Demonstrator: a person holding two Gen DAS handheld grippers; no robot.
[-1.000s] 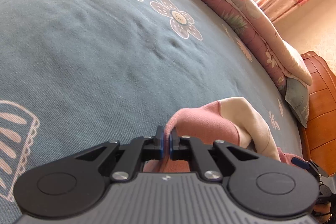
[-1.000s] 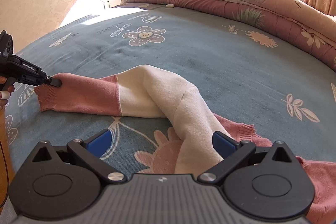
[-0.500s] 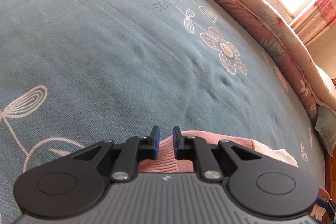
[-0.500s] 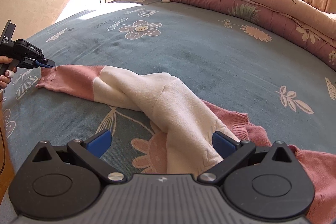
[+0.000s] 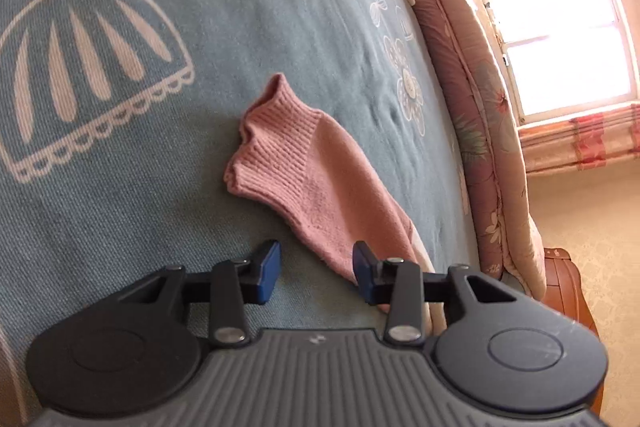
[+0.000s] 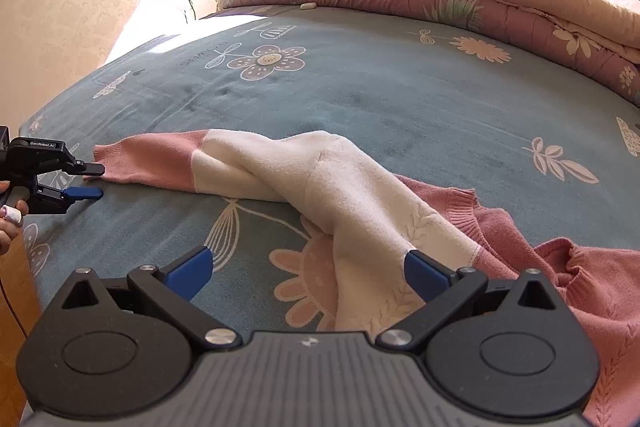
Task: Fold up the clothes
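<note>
The pink and white sweater (image 6: 360, 195) lies on the blue flowered bedspread (image 6: 400, 99), its sleeve stretched out. The left gripper (image 5: 316, 269) is open near the pink cuff (image 5: 276, 143), holding nothing. The right gripper (image 6: 308, 269) is wide open over the white part.

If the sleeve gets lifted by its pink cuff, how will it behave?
Probably floppy: the sleeve lies twisted and creased on the bedspread. The ribbed cuff looks grippy, not slippery. The attached sweater body would likely drag along.
</note>
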